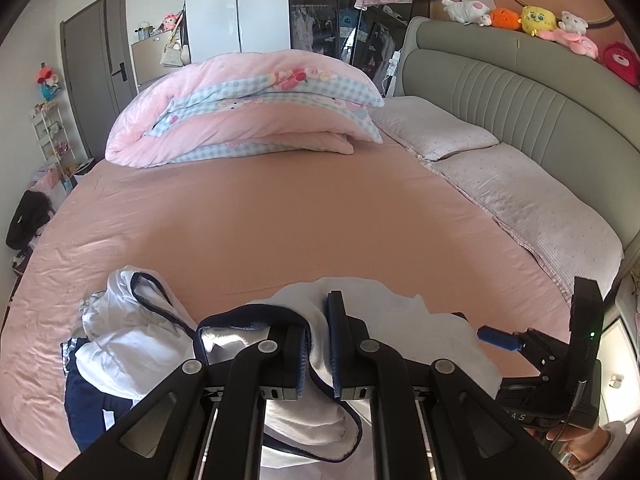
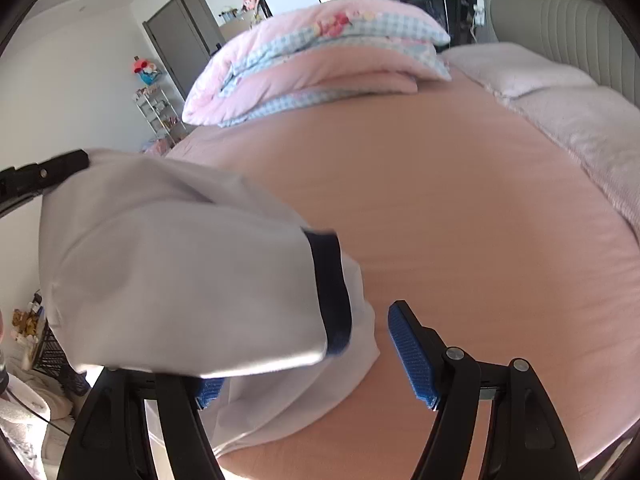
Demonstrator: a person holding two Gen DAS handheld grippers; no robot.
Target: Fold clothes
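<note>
A white garment with navy trim (image 1: 380, 300) lies at the near edge of the pink bed (image 1: 280, 220). My left gripper (image 1: 318, 320) is shut on a fold of it, white cloth and navy edging pinched between the pads. In the right wrist view the garment's white sleeve (image 2: 180, 280) with its navy cuff (image 2: 332, 292) hangs over the left finger of my right gripper (image 2: 320, 320). That gripper is open; its right blue pad (image 2: 408, 348) stands free of the cloth above the sheet. The left fingertip is hidden under the sleeve.
A heap of white and navy clothes (image 1: 120, 344) lies on the bed to the left. A folded pink quilt (image 1: 248, 108) sits at the far side, two pillows (image 1: 520, 200) along the grey headboard (image 1: 520, 92). Bare pink sheet spreads between.
</note>
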